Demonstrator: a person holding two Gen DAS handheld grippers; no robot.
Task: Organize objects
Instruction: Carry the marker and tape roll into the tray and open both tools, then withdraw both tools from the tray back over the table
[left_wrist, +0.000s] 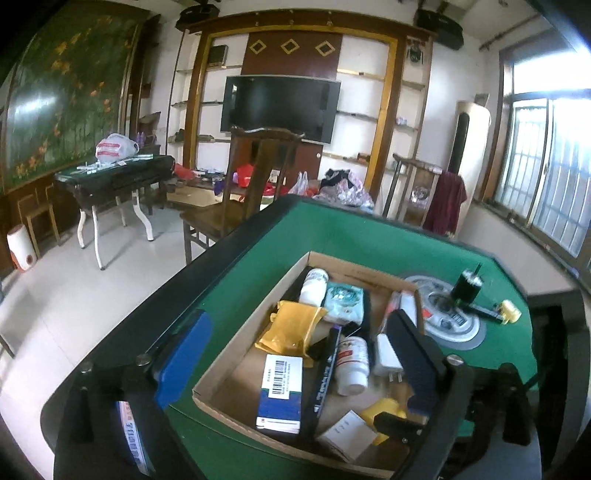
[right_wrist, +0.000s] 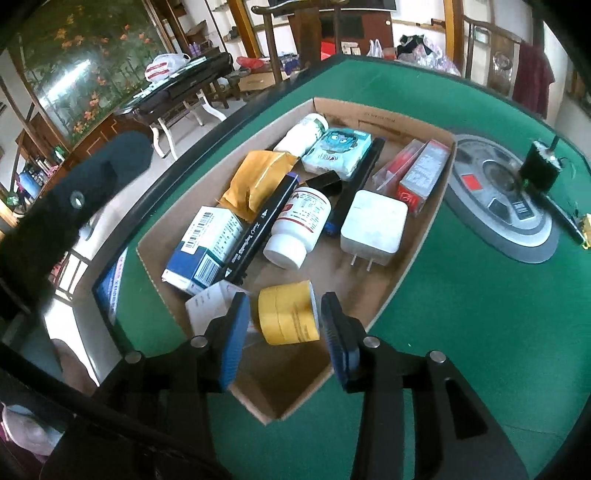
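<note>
A cardboard box sits on the green table and holds several items: a blue-white carton, a white pill bottle, a white charger, a black marker, a yellow envelope, a tissue pack. My right gripper is open, its fingers on either side of a yellow tape roll at the box's near end, with small gaps. My left gripper is open wide above the box; the tape roll lies near its right finger.
A black cylinder with a rod and a small yellow piece stands on the table's round centre panel. A flat blue-edged item lies on the table left of the box. A wooden chair stands beyond the table's far edge.
</note>
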